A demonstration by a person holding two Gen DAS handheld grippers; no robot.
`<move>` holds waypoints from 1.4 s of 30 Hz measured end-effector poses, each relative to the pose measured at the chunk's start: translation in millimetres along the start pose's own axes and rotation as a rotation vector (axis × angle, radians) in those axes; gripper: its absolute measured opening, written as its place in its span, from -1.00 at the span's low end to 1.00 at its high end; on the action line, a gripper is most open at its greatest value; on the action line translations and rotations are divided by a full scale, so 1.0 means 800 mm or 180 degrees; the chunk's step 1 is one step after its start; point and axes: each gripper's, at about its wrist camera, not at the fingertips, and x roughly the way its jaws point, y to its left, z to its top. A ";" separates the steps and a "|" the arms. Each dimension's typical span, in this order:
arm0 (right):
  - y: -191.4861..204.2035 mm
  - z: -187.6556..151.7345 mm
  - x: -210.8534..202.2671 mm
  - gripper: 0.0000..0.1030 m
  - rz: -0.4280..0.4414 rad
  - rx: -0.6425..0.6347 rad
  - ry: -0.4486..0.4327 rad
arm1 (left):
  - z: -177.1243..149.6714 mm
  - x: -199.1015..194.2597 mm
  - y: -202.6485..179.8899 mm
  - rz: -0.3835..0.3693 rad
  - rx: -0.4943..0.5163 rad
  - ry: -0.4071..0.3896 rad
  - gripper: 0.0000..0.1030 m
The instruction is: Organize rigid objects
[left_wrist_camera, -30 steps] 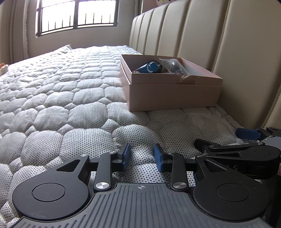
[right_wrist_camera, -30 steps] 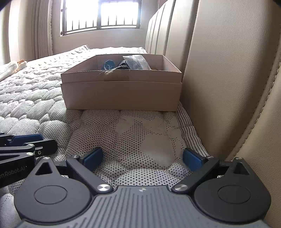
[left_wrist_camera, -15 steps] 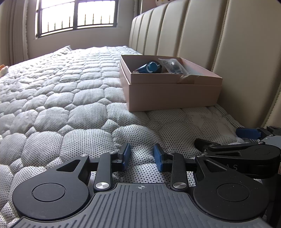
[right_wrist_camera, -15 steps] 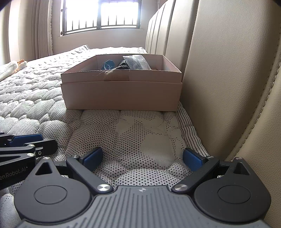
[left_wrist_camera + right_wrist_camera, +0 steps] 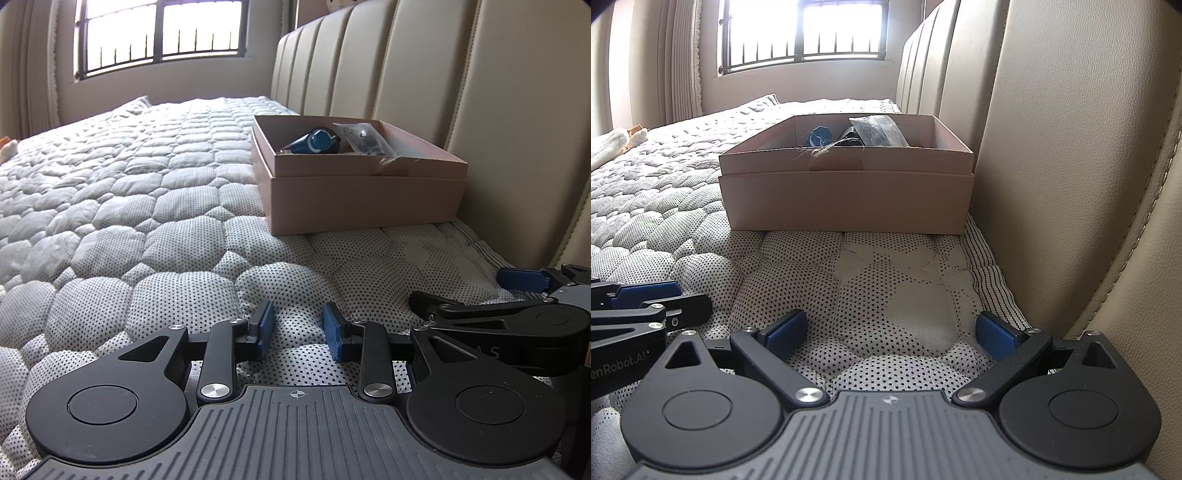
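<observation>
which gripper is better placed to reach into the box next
Right, probably. The right gripper faces the box squarely with jaws wide open; the left gripper sees it off to one side, jaws narrower. Both are empty.

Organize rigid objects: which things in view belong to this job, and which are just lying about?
Part of the job:
- pink box, open, on the mattress beside the headboard
- blue object inside it
- clear plastic bag of small dark parts inside it
- left gripper and right gripper, both open and empty

Just lying about:
- quilted mattress
- padded headboard
- window
</observation>
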 end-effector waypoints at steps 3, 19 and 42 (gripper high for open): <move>0.000 0.000 0.000 0.91 0.0000 0.0000 0.0000 | 0.000 0.000 0.000 -0.0005 -0.0003 0.0000 -0.34; 0.000 0.000 0.000 0.91 0.0001 0.0001 0.0000 | 0.000 0.000 0.002 -0.0017 -0.0016 0.0000 -0.34; 0.000 0.000 0.000 0.91 0.0000 0.0000 0.0000 | 0.000 0.000 0.002 -0.0021 -0.0029 -0.0002 -0.34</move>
